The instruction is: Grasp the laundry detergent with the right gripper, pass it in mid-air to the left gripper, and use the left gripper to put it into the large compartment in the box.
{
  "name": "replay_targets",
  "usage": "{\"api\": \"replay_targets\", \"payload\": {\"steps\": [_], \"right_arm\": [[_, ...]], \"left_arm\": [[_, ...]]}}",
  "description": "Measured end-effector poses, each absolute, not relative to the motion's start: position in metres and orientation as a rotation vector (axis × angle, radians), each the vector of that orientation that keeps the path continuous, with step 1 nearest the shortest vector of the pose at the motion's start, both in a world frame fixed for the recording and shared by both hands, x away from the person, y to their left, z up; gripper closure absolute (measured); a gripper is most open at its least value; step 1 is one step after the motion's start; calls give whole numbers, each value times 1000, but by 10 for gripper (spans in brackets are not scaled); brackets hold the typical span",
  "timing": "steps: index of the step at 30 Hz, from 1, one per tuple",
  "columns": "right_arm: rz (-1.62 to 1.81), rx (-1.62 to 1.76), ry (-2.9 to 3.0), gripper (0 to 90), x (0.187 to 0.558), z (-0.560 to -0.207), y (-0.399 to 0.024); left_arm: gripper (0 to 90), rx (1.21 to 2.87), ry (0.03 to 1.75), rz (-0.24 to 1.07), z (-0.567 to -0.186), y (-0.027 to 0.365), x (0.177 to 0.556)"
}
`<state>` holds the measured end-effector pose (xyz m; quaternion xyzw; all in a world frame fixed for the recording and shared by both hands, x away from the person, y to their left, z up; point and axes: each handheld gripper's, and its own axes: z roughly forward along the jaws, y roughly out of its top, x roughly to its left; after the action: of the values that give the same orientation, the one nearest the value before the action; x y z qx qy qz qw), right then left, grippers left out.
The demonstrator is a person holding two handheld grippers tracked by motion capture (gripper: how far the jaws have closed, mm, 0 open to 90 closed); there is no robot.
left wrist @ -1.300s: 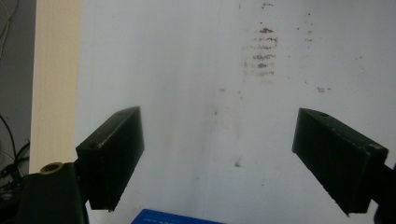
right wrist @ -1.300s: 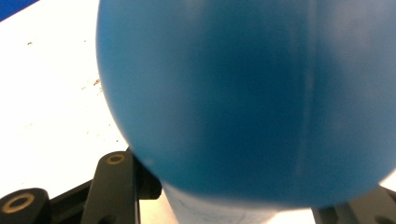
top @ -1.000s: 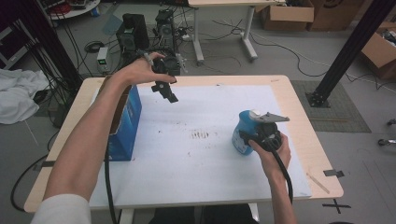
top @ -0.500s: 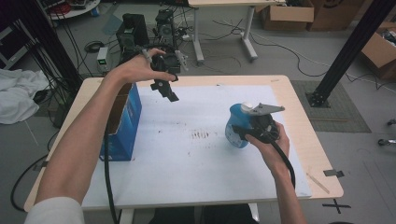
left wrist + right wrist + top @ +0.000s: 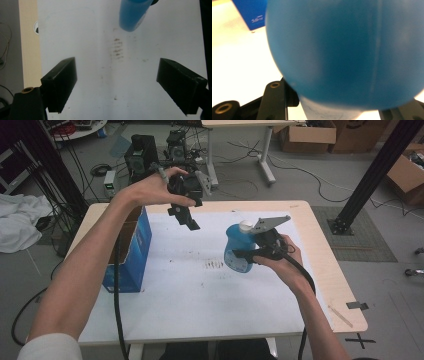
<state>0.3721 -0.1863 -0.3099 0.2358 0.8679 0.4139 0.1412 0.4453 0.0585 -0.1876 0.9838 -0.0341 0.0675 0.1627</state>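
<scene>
Blue bottle [image 5: 239, 251], right of centre, is clamped in the right gripper [image 5: 250, 254] above bare white tabletop [image 5: 200, 305]; left gripper [image 5: 186, 217] hangs wide-jawed, empty.

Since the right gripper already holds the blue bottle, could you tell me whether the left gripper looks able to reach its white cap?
Probably yes: the left gripper hangs open above the table, with nothing between it and the white cap.

Left hand-held gripper [image 5: 186, 215] raised, jaws wide apart, right hand-held gripper [image 5: 245, 254] clamped, forearms extended
</scene>
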Motion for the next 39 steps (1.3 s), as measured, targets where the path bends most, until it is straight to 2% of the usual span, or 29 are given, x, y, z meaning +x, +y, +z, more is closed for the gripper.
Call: {"api": "replay_targets", "payload": {"steps": [18,27,39], "right_arm": [[1290,389,2682,459,380,-309,-161],[1294,325,2713,458,379,-314,-151],[1332,250,2739,458,382,-318,-147]], "left_arm": [[173,2805,-222,108,-191,32,413],[173,2792,-199,30,-203,22,407],[170,2777,-173,3,-215,18,404]]}}
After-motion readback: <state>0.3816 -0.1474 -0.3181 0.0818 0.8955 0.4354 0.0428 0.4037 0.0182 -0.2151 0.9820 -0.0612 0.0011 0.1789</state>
